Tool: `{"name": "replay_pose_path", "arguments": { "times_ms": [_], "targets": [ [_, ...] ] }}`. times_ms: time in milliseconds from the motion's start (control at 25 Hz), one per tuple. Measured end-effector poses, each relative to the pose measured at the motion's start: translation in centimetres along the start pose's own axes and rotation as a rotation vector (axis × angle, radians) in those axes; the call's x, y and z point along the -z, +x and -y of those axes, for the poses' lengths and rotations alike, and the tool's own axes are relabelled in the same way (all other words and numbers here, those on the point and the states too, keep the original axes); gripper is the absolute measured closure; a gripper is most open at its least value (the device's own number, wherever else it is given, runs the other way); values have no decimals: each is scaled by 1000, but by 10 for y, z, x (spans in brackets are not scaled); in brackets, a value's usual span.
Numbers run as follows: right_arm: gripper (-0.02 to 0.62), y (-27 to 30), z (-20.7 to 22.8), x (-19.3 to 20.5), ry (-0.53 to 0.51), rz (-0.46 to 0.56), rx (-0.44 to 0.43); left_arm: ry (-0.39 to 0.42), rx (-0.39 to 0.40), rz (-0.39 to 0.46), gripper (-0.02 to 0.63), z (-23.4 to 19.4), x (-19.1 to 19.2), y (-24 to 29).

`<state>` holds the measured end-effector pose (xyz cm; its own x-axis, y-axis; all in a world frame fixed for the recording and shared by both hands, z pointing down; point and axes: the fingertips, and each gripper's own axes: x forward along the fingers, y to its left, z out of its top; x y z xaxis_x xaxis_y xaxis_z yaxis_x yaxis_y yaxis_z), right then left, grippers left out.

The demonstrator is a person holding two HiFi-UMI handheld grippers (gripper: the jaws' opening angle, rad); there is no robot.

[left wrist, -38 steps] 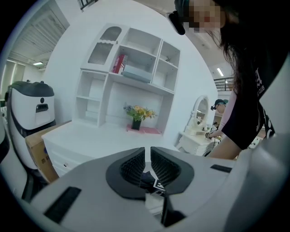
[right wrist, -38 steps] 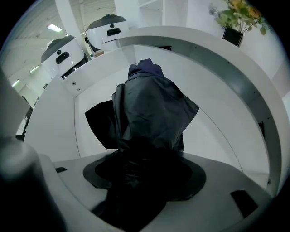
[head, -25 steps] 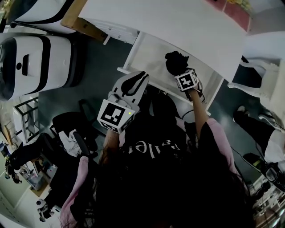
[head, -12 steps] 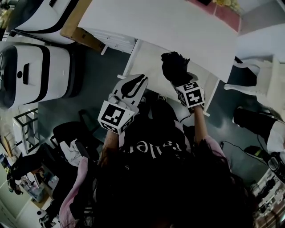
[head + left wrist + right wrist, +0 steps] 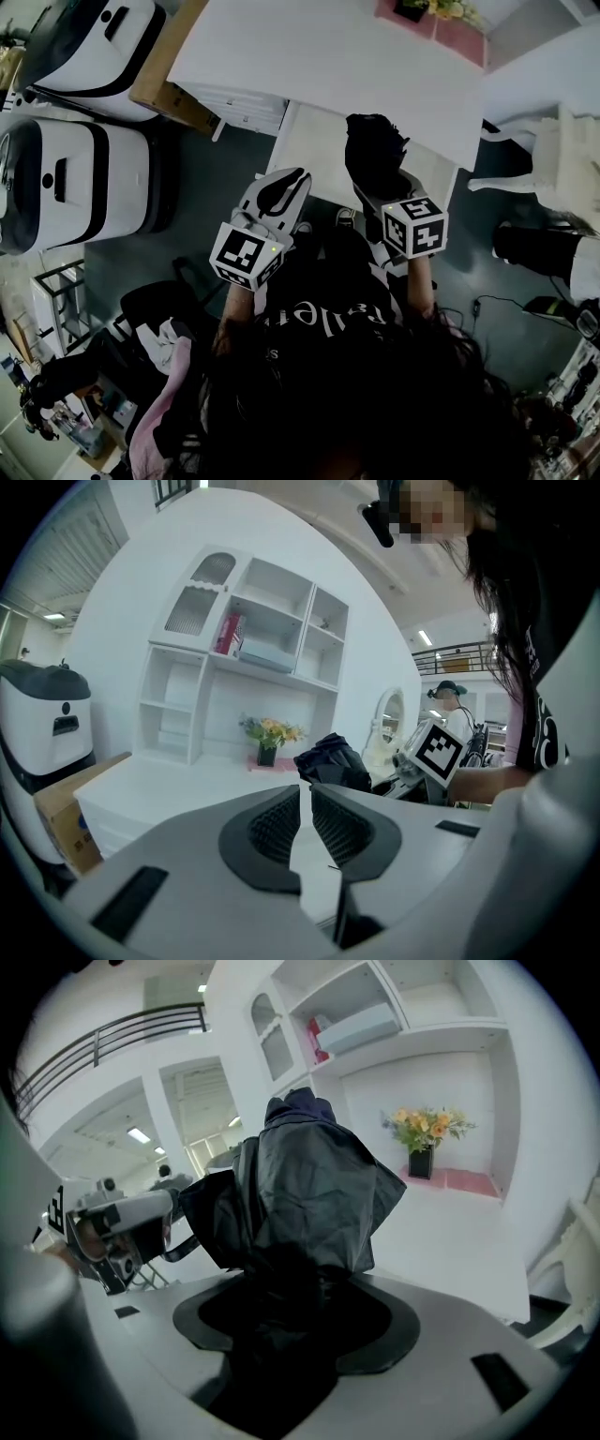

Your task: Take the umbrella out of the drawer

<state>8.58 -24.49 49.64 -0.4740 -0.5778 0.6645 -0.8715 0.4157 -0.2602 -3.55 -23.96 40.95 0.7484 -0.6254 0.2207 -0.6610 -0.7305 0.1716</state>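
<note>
The black folded umbrella (image 5: 373,150) stands bunched above the open white drawer (image 5: 314,141), which juts from under the white desk top (image 5: 328,56). My right gripper (image 5: 380,187) is shut on the umbrella's lower end. In the right gripper view the dark fabric (image 5: 300,1194) rises out of the right gripper (image 5: 295,1307) and hides its pads. My left gripper (image 5: 286,183) hangs to the left, over the drawer's front edge, holding nothing. Seen in its own view, the left gripper (image 5: 305,803) has its jaws together with only a thin slit, and the umbrella (image 5: 333,761) shows beyond them.
Two big white-and-black machines (image 5: 75,169) stand on the floor at left, next to a cardboard box (image 5: 164,56). A white chair (image 5: 553,141) is at the right. A flower pot (image 5: 427,1133) sits at the desk's back under a white shelf unit (image 5: 253,658).
The right gripper has risen toward the head camera with the umbrella in it, clear of the drawer. The left gripper has barely shifted.
</note>
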Motion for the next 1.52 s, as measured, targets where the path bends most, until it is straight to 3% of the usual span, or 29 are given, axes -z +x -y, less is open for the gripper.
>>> {"name": "replay_pose_path", "arguments": {
  "times_ms": [360,720,1200,1520],
  "targets": [
    [314,-38,-48,-9,123,137,80,10,107,22,557,2,0,-37],
    [314,-64,-95,23,242,163,136,4,254,22,557,22,9,-57],
    [314,-81,-97,48,290,141,170,-12,292,11,557,41,17,-58],
    [314,-119,-94,79,284,150,154,16,296,29,557,92,13,-59]
  ]
}}
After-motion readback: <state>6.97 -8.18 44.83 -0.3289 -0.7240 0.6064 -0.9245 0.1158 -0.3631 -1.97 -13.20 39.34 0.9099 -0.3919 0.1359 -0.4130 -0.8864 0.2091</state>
